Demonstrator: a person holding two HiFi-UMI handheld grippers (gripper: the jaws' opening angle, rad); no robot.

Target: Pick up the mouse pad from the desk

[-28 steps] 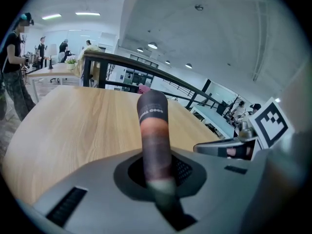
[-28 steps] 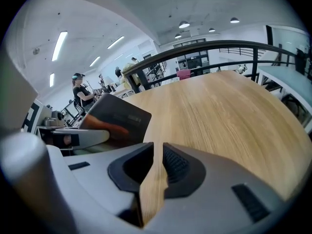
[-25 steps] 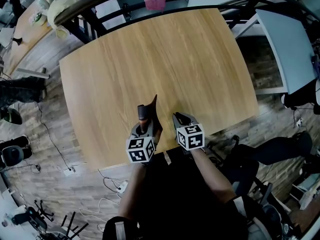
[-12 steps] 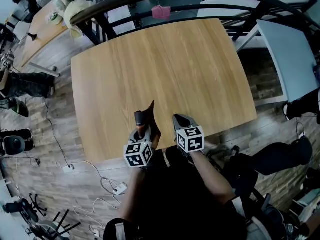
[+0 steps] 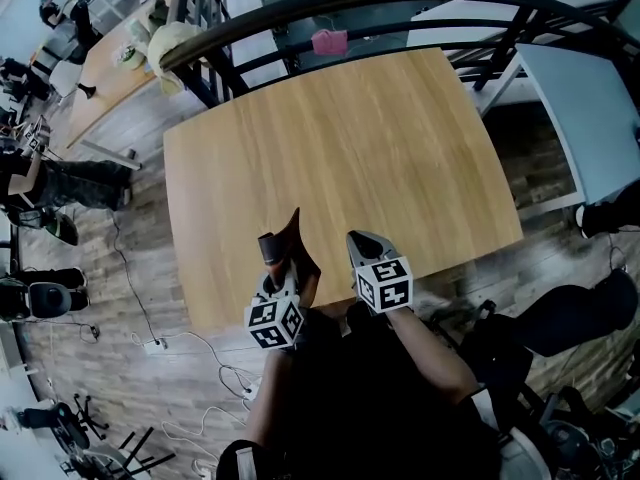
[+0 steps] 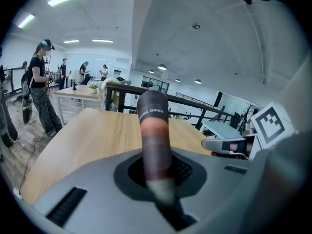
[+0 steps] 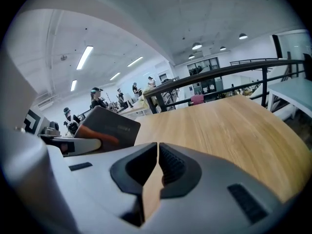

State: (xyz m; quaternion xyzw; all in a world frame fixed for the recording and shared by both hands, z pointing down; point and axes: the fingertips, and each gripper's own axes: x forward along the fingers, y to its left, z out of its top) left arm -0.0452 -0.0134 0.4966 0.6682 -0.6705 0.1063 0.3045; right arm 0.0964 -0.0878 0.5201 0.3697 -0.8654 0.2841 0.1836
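My L jaws are clenched on the mouse pad. It's pinched by its lower end right in the gap btwn them, and the rest sticks up and fwd past the tips, curled edge-on toward me, dark w/ a brown-orange band. From the head view the pad looks clear of the tabletop, which lies below and ahead of the tips, near its front edge. My R jaws are pressed together w/ nothing btwn them, only bare wood showing thru the slit. They sit just beside the L pair, apart from it and not touching the pad. From the R side the pad shows as a dark slab w/ an orange streak, up and to the L of those tips. Beyond the tabletop's far edge: a black railing and a small pink item, well apart from both jaw pairs.
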